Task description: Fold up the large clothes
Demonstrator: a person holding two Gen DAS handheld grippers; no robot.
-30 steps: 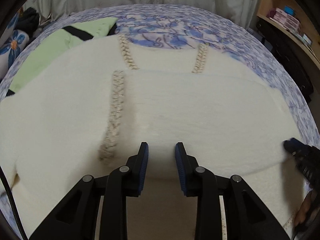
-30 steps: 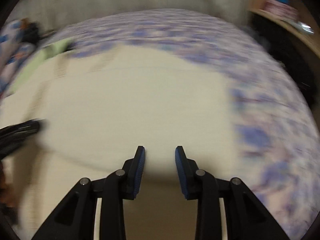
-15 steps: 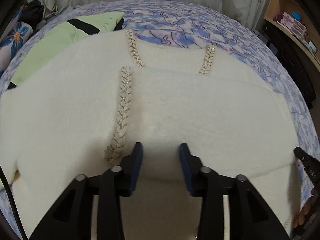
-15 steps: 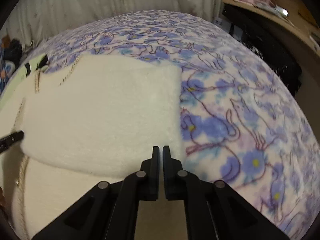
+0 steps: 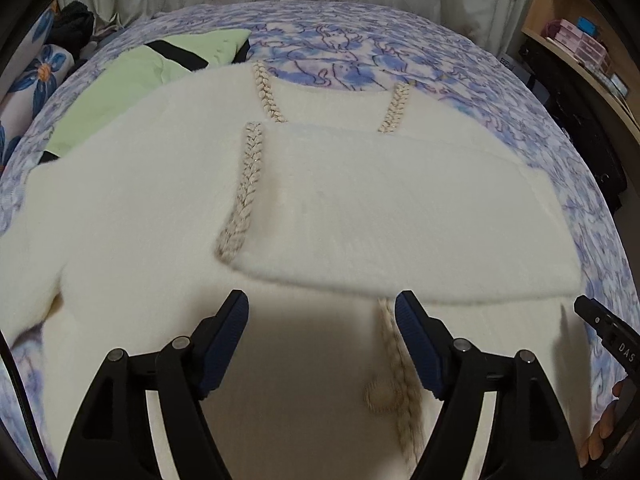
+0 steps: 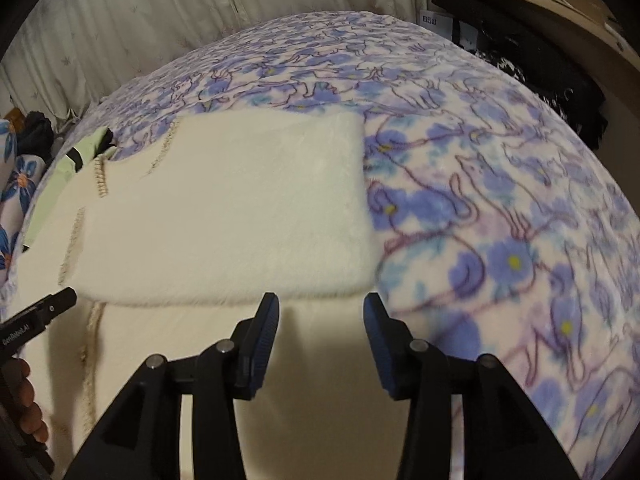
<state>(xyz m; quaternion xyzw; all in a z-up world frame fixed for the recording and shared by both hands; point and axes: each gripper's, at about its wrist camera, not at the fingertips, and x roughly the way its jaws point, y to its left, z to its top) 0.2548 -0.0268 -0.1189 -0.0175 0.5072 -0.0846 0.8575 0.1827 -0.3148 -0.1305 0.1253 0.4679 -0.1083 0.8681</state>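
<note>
One white fluffy sweater (image 5: 380, 216) lies on one bed (image 5: 360, 48) with a blue flower blanket. The sweater shows four strips of braided trim (image 5: 250, 176). One light green garment (image 5: 132, 80) lies beside it. Two grippers are visible, the left gripper (image 5: 320, 340) and the right gripper (image 6: 320, 340), each with two fingers (image 5: 224, 344). One shelf (image 5: 576, 48) holds several small boxes; I cannot count them.

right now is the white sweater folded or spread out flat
Partly folded: one side of the white sweater lies doubled over its middle, while the other side lies flat on the bed.
</note>
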